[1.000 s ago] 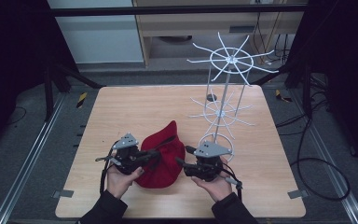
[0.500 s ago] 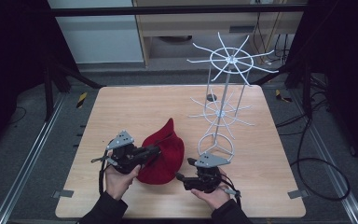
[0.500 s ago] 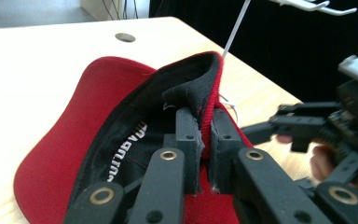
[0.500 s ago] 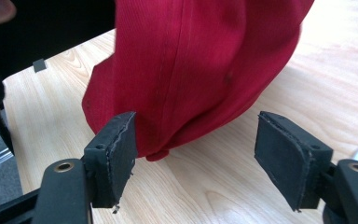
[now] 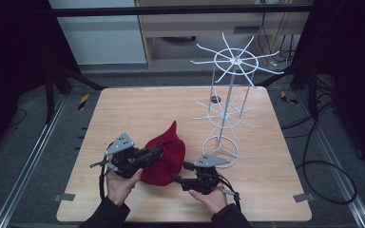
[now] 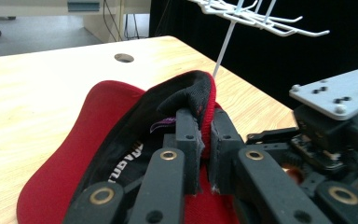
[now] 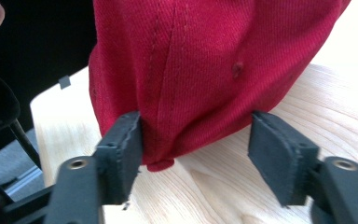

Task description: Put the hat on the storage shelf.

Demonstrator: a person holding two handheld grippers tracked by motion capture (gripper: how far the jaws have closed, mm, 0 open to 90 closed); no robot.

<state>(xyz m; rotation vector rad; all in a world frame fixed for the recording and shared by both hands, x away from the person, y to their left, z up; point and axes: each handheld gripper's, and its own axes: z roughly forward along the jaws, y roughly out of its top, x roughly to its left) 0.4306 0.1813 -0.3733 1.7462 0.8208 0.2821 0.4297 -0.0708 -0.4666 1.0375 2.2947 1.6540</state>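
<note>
A light wooden table carries a tall white wire hook rack toward its far right and a red fabric baseball cap near the front edge. The left gripper is pressed together on the cap's black-lined rim, lifting it. The right gripper is spread wide, its jaws flanking the cap's crown.
</note>
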